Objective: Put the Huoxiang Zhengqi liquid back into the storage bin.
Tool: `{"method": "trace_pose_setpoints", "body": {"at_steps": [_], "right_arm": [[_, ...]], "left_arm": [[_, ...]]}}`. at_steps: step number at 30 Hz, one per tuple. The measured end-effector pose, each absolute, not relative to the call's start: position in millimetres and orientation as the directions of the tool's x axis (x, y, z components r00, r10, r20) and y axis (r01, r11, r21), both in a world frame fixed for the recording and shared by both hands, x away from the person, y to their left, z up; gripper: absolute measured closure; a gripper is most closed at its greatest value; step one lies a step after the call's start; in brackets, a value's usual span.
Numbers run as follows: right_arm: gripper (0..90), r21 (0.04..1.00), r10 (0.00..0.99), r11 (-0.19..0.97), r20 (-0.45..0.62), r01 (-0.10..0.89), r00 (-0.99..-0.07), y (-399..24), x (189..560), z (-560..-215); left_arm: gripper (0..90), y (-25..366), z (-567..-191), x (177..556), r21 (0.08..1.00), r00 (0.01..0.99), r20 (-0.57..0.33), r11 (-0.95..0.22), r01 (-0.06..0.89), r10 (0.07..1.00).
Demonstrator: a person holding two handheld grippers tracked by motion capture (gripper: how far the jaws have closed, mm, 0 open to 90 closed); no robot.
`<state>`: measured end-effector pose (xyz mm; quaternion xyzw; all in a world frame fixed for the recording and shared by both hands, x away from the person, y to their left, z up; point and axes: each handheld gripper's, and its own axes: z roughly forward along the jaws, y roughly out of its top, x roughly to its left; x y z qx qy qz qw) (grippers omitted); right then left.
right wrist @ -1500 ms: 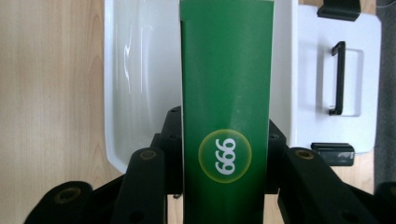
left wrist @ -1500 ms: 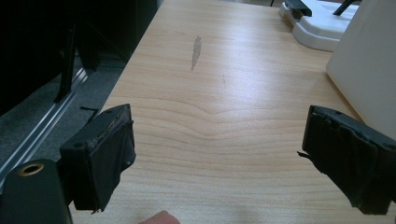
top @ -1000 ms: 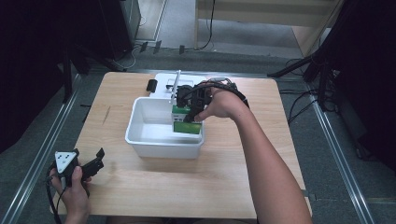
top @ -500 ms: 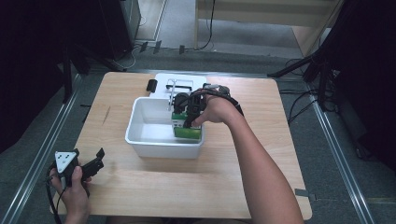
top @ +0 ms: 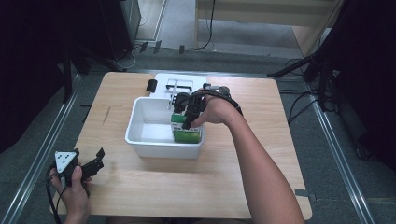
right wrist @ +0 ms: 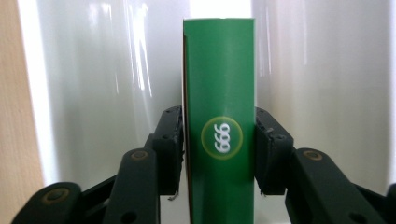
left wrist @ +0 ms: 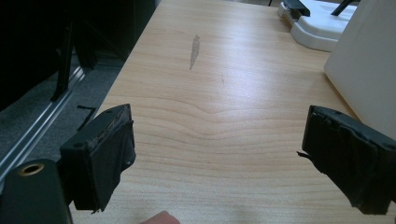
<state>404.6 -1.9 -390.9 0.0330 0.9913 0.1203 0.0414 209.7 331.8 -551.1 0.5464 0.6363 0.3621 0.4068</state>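
Green box (right wrist: 219, 140): held inside the white tub, at the tub's right end as seen from the high view; a round yellow-ringed badge with white figures is carried on its narrow face in the right gripper view.
Right tongs (right wrist: 218, 149): pinched on the green box, one black pad pressed to each side of its narrow face; in the high view (top: 187, 122) they are seen reaching down into the tub from the person's right hand (top: 212, 111).
White tub (top: 154, 145): set near the middle of the desk; its glossy inner walls are seen behind the box in the right gripper view, and part of its outer wall (left wrist: 369, 70) is seen at the right edge of the left gripper view.
Left tongs (left wrist: 217, 161): spread wide, nothing between the pads, bare wood beneath them; in the high view (top: 95, 158) they are held low at the near left corner of the desk by the left hand (top: 74, 189), well apart from the tub.
Desk (top: 261, 154): light wood, with a grey smear (left wrist: 194, 51) on its left part.
White tray (top: 161, 84): placed just behind the tub at the far edge of the desk, with dark fittings on it that cannot be made out.
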Motion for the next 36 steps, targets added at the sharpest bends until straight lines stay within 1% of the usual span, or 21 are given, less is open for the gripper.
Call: {"method": "trace_pose_setpoints", "body": {"at_steps": [3,4,9,11,13,15,16,17,18,19,21,24,25,26,28,29,30,31,32,34,36], "right_arm": [[55.3,0.269,0.09,0.961,-0.072,0.067,-0.993,-5,404,-386],[53.2,0.29,0.113,0.953,-0.068,0.089,-0.991,-9,402,-380],[50.5,0.405,0.212,0.896,-0.023,0.185,-0.977,-24,398,-361],[46.7,0.435,0.242,0.876,-0.021,0.209,-0.97,-31,397,-355],[45.7,0.449,0.257,0.866,-0.02,0.221,-0.966,-34,397,-353],[43.1,0.469,0.297,0.846,-0.019,0.253,-0.955,-42,396,-350],[42.7,0.497,0.344,0.817,-0.011,0.293,-0.939,-50,396,-349],[42.7,0.497,0.344,0.817,-0.011,0.293,-0.939,-50,396,-349],[41.5,0.514,0.412,0.776,0.026,0.365,-0.911,-59,395,-348],[41.5,0.514,0.412,0.776,0.026,0.365,-0.911,-59,395,-348],[40.8,0.564,0.472,0.712,0.057,0.419,-0.88,-74,393,-347],[33.7,0.607,0.534,0.647,0.073,0.463,-0.842,-88,391,-347],[33.7,0.607,0.534,0.647,0.073,0.463,-0.842,-88,391,-347],[26.7,0.643,0.582,0.594,0.07,0.483,-0.81,-99,388,-348],[17.9,0.674,0.619,0.555,0.059,0.488,-0.784,-107,386,-349],[17.9,0.674,0.619,0.555,0.059,0.488,-0.784,-107,386,-349],[12.6,0.696,0.66,0.512,0.056,0.503,-0.749,-117,385,-350],[12.6,0.696,0.66,0.512,0.056,0.503,-0.749,-117,385,-350],[7.3,0.718,0.69,0.474,0.058,0.51,-0.722,-127,383,-351],[0.7,0.731,0.719,0.434,0.07,0.526,-0.691,-136,381,-353],[0.0,0.75,0.742,0.395,0.081,0.531,-0.665,-145,379,-355]], "left_arm": [[10.0,332,-551,210,0.905,-0.072,-0.122,0.141,0.402,0.99],[10.0,332,-551,210,0.905,-0.073,-0.122,0.141,0.402,0.99],[10.0,331,-551,210,0.905,-0.072,-0.12,0.139,0.402,0.99],[10.0,331,-551,210,0.905,-0.072,-0.119,0.137,0.402,0.99],[10.0,331,-551,210,0.905,-0.072,-0.117,0.136,0.403,0.991],[10.0,332,-551,210,0.904,-0.073,-0.122,0.141,0.403,0.99],[10.0,332,-551,210,0.903,-0.074,-0.126,0.145,0.404,0.989],[10.0,332,-551,210,0.903,-0.074,-0.126,0.145,0.404,0.989],[10.0,332,-551,210,0.905,-0.074,-0.123,0.142,0.402,0.99],[10.0,332,-551,210,0.905,-0.074,-0.123,0.142,0.402,0.99],[10.0,331,-551,210,0.905,-0.073,-0.118,0.137,0.402,0.99],[10.0,331,-551,210,0.905,-0.072,-0.118,0.137,0.403,0.99],[10.1,331,-551,210,0.905,-0.072,-0.118,0.137,0.403,0.99],[10.0,331,-551,210,0.905,-0.072,-0.115,0.134,0.404,0.991],[10.0,331,-551,210,0.904,-0.07,-0.115,0.134,0.405,0.991],[10.0,331,-551,210,0.904,-0.07,-0.115,0.134,0.405,0.991],[10.1,330,-551,210,0.905,-0.071,-0.111,0.131,0.406,0.991],[10.0,330,-551,210,0.905,-0.071,-0.111,0.131,0.406,0.991],[10.0,330,-551,210,0.905,-0.071,-0.111,0.13,0.406,0.991],[10.0,330,-551,211,0.905,-0.07,-0.109,0.128,0.406,0.992],[10.0,330,-551,211,0.905,-0.071,-0.108,0.128,0.406,0.992]]}}
